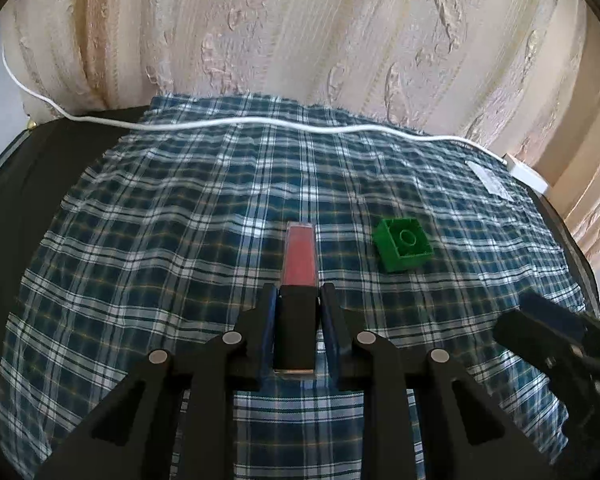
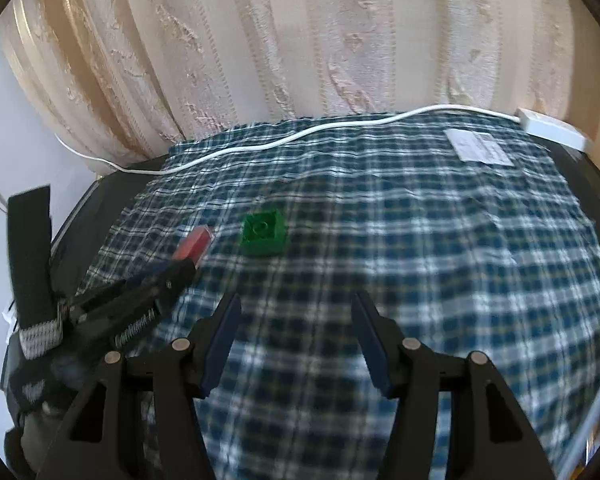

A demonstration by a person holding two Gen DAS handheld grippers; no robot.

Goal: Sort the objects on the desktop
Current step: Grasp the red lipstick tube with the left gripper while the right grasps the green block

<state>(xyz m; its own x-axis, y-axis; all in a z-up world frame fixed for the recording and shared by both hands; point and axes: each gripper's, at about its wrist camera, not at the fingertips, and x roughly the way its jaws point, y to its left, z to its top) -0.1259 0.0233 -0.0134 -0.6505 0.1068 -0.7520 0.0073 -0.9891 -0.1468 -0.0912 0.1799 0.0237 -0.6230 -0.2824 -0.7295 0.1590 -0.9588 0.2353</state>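
Pink-red lip gloss tube point(image 1: 299, 256), black cap, clenched in left tongs point(image 1: 299, 300); right tongs point(image 2: 296, 312) released, blurred.

I count one lip gloss tube point(image 1: 299, 256), one green brick point(image 1: 402, 249), one white cable point(image 1: 260, 123), one power strip point(image 2: 554, 133) and one paper label point(image 2: 478, 147).

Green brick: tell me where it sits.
The green brick lies on the plaid cloth, right of the lip gloss tube held by the left gripper.
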